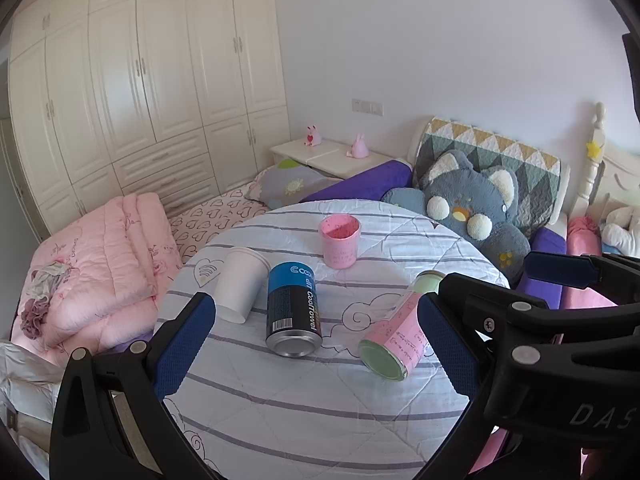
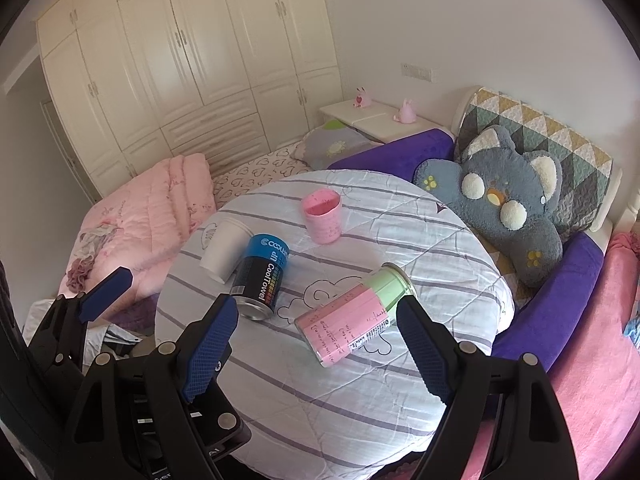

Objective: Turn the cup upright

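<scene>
White cup (image 1: 241,286) on its side (pink cup (image 1: 340,242) upright), both grippers' fingers (image 2: 210,344) apart.

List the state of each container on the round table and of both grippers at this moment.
pink cup: upright, mouth up.
white paper cup: on its side.
CoolTowel can: on its side.
pink and green can: on its side.
left gripper: open, holding nothing.
right gripper: open, holding nothing.

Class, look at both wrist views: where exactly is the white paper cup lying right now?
The white paper cup lies on its side on the round striped table, left of centre, touching the blue-and-black can, with the upright pink cup farther back.
</scene>
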A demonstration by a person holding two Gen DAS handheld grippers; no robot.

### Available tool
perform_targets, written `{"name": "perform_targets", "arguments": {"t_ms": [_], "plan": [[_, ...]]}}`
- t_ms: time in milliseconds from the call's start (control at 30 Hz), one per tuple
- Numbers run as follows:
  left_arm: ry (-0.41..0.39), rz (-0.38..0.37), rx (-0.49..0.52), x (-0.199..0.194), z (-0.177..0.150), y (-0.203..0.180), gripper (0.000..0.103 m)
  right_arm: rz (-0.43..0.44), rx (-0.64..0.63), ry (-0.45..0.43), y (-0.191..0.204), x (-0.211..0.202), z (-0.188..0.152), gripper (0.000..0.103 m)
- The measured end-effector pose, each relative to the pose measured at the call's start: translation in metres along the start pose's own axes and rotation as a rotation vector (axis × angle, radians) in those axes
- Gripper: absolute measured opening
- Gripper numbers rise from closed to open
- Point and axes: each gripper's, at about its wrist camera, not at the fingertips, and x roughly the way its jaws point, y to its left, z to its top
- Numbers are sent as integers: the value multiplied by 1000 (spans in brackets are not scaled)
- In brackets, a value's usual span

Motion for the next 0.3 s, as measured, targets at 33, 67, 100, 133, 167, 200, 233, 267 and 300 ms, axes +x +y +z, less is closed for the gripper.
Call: {"name": "perform_targets", "arguments": {"t_ms": [33, 67, 100, 133, 167, 200, 233, 267, 300], "plan": [[1, -2, 0, 1, 0, 0, 102, 2, 1, -1, -1, 0, 0, 83], [1, -2, 3, 3, -1, 0, 102, 1, 2, 0, -1, 1, -1, 83], [1, -1, 6, 2, 0, 1, 102, -1, 2, 2, -1, 2, -1, 83], [3, 0, 7, 3, -1, 1, 102, -2, 1, 4, -1, 3, 0, 83], [5, 0, 8, 4, -1, 1, 102, -3, 1, 6, -2, 4, 0, 83], [6, -2, 6, 5, -1, 2, 102, -4, 1, 9, -2, 6, 0, 83], [8, -4, 2, 6, -1, 2, 102, -3, 2, 10, -3, 7, 0, 83], [11, -4, 3, 7, -1, 2, 102, -2, 3, 10, -3, 8, 0, 83], [15, -6, 3, 10, 0, 2, 102, -1, 3, 13, -4, 9, 0, 83]]}}
